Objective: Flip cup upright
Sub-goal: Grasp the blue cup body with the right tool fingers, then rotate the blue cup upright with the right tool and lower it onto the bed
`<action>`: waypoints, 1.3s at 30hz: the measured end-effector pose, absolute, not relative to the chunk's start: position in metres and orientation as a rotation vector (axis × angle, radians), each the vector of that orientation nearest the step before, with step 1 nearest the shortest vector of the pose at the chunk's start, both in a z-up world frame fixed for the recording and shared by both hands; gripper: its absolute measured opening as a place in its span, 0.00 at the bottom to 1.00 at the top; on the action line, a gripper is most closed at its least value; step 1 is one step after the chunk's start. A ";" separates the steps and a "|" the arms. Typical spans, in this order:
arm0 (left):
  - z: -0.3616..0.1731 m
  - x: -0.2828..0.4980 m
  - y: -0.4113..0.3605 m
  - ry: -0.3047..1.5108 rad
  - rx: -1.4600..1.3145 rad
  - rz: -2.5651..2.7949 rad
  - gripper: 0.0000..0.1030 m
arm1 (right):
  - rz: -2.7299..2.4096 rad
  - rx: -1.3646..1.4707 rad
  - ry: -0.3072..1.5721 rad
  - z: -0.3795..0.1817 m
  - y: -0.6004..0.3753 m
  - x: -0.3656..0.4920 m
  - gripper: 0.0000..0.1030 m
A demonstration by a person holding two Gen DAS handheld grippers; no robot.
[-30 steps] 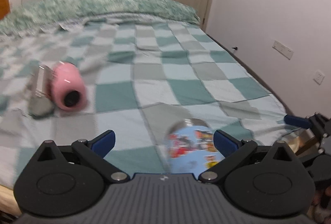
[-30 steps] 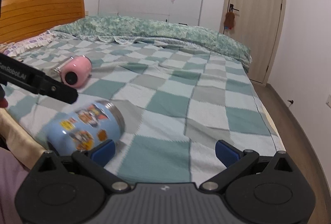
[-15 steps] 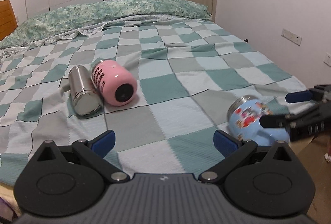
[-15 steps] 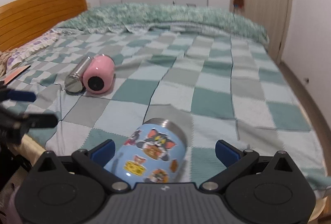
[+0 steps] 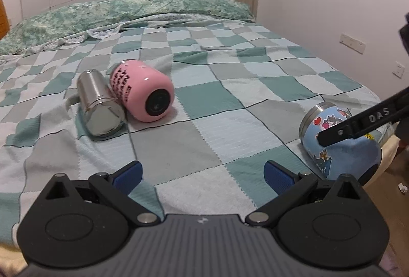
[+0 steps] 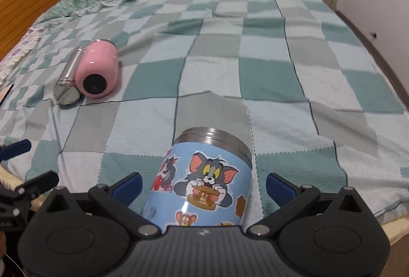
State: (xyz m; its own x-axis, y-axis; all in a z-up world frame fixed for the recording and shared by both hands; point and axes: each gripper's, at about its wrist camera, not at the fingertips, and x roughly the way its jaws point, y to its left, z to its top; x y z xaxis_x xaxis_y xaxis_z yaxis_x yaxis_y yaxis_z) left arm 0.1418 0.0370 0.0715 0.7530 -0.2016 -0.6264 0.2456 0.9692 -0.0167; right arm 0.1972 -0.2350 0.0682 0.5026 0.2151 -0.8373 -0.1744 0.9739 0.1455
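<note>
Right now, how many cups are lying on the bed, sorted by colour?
Blue cartoon cup: 1
Pink cup: 1
Bare steel cup: 1
Total: 3, all on their sides on the checked blanket.

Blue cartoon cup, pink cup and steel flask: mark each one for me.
blue cup (image 6: 204,179), right wrist view, on its stickered side wall.
pink cup (image 5: 143,87), left wrist view, on its pink side.
steel flask (image 5: 94,92), left wrist view, on its metal body.
</note>
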 end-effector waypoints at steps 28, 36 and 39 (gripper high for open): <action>0.082 0.146 0.001 0.610 0.025 -0.323 1.00 | 0.365 0.204 0.734 0.076 -0.272 0.169 0.81; 0.082 0.158 -0.023 0.562 0.042 -0.264 1.00 | 0.258 0.004 0.514 0.085 -0.277 0.190 0.81; 0.079 0.163 -0.030 0.548 0.051 -0.243 1.00 | 0.205 -0.061 0.458 0.077 -0.279 0.201 0.81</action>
